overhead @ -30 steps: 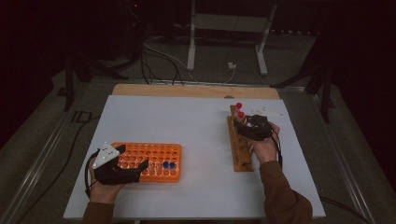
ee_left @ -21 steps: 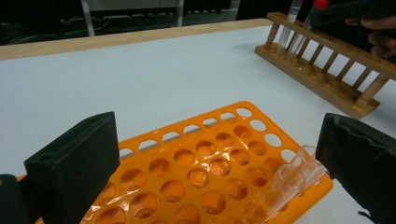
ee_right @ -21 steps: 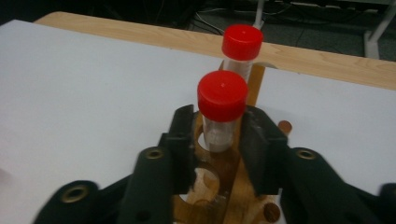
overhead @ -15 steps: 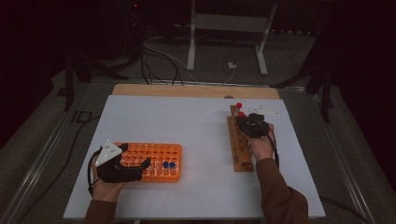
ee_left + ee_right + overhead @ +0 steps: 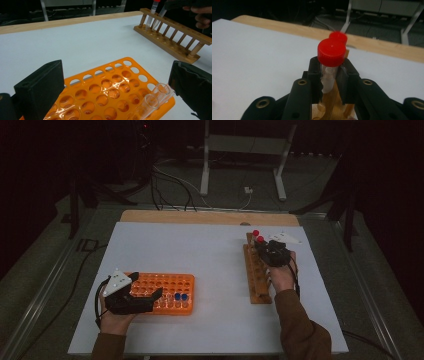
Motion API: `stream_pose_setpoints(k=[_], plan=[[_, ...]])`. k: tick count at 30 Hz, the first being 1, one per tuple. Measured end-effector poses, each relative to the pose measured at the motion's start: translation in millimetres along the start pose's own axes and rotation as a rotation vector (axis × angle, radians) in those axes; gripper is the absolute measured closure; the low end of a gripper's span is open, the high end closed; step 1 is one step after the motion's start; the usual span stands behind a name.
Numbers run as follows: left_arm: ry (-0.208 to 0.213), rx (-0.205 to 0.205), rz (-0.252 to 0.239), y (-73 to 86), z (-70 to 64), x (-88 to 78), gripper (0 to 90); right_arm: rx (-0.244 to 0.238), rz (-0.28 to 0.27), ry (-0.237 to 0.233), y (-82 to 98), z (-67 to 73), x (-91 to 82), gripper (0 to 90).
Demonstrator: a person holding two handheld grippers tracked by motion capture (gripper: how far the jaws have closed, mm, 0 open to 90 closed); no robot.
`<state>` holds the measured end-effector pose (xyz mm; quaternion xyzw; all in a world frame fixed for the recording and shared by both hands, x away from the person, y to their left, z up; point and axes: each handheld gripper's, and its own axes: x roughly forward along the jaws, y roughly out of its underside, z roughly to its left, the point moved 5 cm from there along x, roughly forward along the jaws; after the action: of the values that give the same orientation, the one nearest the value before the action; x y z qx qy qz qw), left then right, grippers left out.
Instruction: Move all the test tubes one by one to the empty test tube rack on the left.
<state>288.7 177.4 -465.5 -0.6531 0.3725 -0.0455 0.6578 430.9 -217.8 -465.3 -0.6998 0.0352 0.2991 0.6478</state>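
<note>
Left gripper (image 5: pixel 150 299): your fingers (image 5: pixel 40 87) are spread wide with nothing between them, low over the near end of the orange tube rack (image 5: pixel 165 292) and straddling it.
Orange tube rack: it lies flat on the white surface (image 5: pixel 200 265) in front of your left hand; two clear tubes (image 5: pixel 156 96) with blue caps stand in its right-hand end, and the other wells look empty.
Right gripper (image 5: pixel 264 250): your fingers (image 5: pixel 314 72) are clamped on a red-capped tube (image 5: pixel 331 53) just under its cap, over the far end of the wooden rack (image 5: pixel 256 272).
Red-capped tube: whether its foot is seated in a hole or already clear, I cannot tell.
Second red-capped tube (image 5: pixel 338 37): it stands just beyond the held one, at the rack's far end.
Step in hand: most likely you are lifting this tube out of the wooden rack or seating it there; which one cannot be settled.
Next move: keep the tube upright and move it straight along its own axis, so it clears the neighbouring cap.
</note>
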Motion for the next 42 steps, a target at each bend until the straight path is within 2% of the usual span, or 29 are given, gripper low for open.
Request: stream_pose_setpoints(k=[5, 9, 11, 14, 20, 28, 33, 38, 42], plan=[[-0.001, 0.002, -0.002, -1.7, -0.6, -0.2, 0.8, -0.007, -0.063, -0.003, -19.8, -0.5, -18.6, 75.2], [0.003, 0.003, -0.009, -5.0, -2.3, 0.6, 1.1, -0.037, -0.090, -0.021, -32.4, 4.5, -32.5, 75.2], [0.006, 0.012, -0.009, -7.4, -4.4, 1.9, 1.4, -0.046, -0.097, -0.040, -35.0, 9.0, -37.4, 75.2], [0.019, 0.030, -0.011, -12.7, -9.5, 4.6, 3.1, -0.045, -0.091, -0.094, -34.3, 19.6, -40.8, 75.2], [0.049, 0.071, -0.017, -26.2, -23.8, 12.7, 7.1, -0.036, -0.079, -0.231, -31.4, 49.9, -44.7, 75.1], [0.095, 0.136, -0.010, -41.5, -46.5, 28.6, 14.7, -0.090, -0.060, -0.380, -33.8, 100.8, -52.3, 75.0], [0.096, 0.173, 0.003, -48.8, -56.9, 39.1, 18.6, -0.128, -0.042, -0.438, -34.5, 130.3, -51.6, 74.9], [0.101, 0.218, 0.026, -51.3, -63.8, 52.7, 29.7, -0.135, -0.027, -0.493, -34.8, 154.2, -47.4, 74.9], [0.114, 0.251, 0.040, -52.3, -68.4, 60.2, 41.9, -0.138, -0.025, -0.534, -36.8, 169.9, -46.7, 74.9]])
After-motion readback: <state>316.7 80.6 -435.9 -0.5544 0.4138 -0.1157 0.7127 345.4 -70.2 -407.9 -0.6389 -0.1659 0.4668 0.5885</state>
